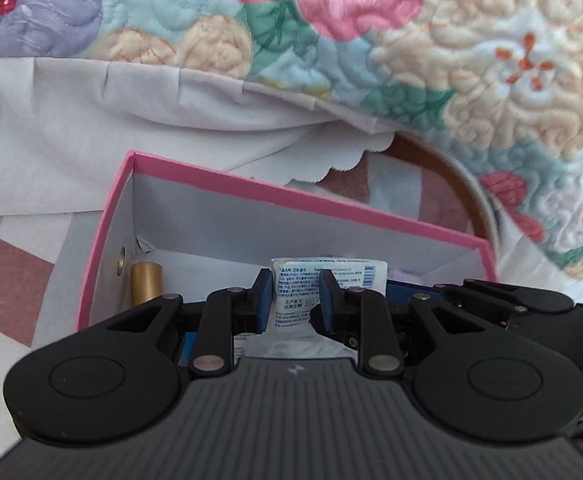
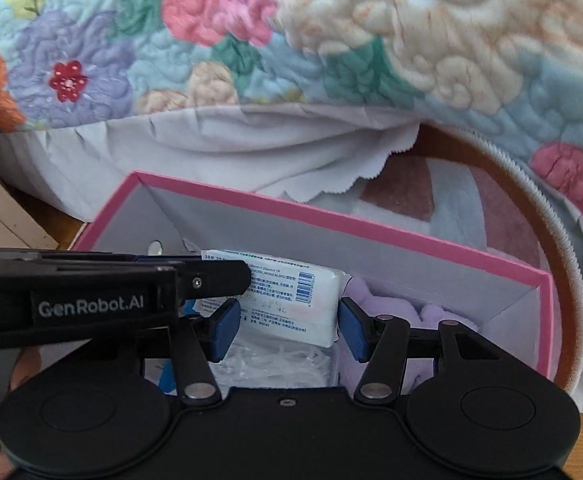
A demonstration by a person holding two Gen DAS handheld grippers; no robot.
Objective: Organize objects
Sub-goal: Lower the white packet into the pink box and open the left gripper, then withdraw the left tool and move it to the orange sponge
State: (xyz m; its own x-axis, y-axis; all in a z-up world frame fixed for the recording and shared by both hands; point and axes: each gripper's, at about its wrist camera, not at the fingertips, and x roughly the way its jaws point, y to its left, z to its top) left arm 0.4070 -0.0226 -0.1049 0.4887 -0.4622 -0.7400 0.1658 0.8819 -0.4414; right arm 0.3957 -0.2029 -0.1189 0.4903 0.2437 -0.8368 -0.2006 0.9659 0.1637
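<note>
A pink-rimmed cardboard box [image 1: 299, 200] with white inner walls lies open in front of both grippers; it also shows in the right wrist view [image 2: 331, 220]. My left gripper [image 1: 295, 300] is shut on a white tissue pack [image 1: 331, 276] with printed text and a barcode, holding it inside the box. The same pack [image 2: 287, 300] lies between the fingers of my right gripper [image 2: 287, 330], which is open around it; the left gripper reaches in from the left there. A gold cylinder [image 1: 145, 282] lies at the box's left end.
A purple cloth [image 2: 395, 308] and a clear plastic bag [image 2: 279, 364] lie in the box. A flowered quilt [image 1: 411, 40] with a white sheet [image 1: 91, 128] rises behind it. A round brown-rimmed container [image 2: 531, 208] sits at the right.
</note>
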